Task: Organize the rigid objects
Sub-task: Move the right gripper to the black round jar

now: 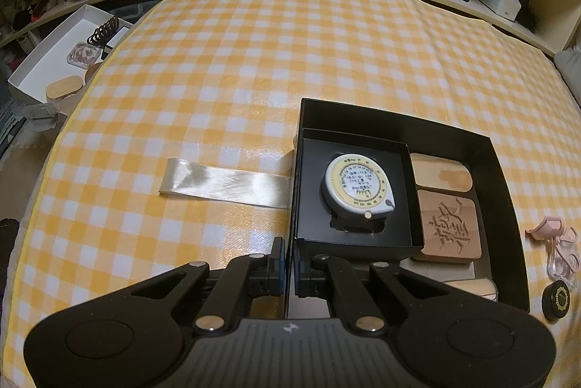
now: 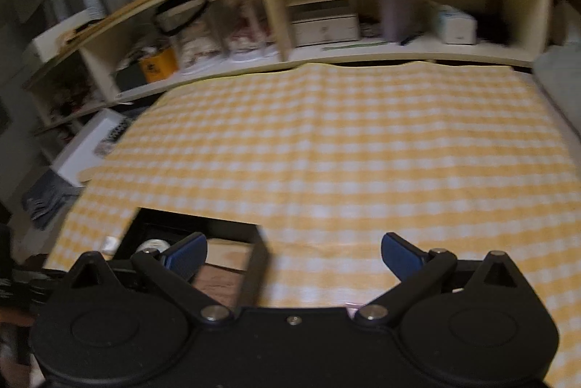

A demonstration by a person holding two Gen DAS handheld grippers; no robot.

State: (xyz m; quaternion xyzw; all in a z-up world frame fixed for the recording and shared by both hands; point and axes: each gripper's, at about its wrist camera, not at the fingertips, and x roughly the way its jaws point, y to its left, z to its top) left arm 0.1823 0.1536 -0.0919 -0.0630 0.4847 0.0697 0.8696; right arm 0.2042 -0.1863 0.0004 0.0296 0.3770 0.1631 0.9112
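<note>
The left gripper (image 1: 289, 266) has its jaws clenched on the near-left wall of the large black rectangular box (image 1: 503, 170) on the yellow-and-white checked desk (image 1: 254, 61). Just ahead of those jaws sits the round white-and-yellow tape measure (image 1: 357, 186) in a smaller black tray (image 1: 316, 239) — 2 wooden blocks (image 1: 448, 224) lie right of it. The right gripper (image 2: 294, 255) hangs with jaws released, nothing between them — the box lies under their left side.
</note>
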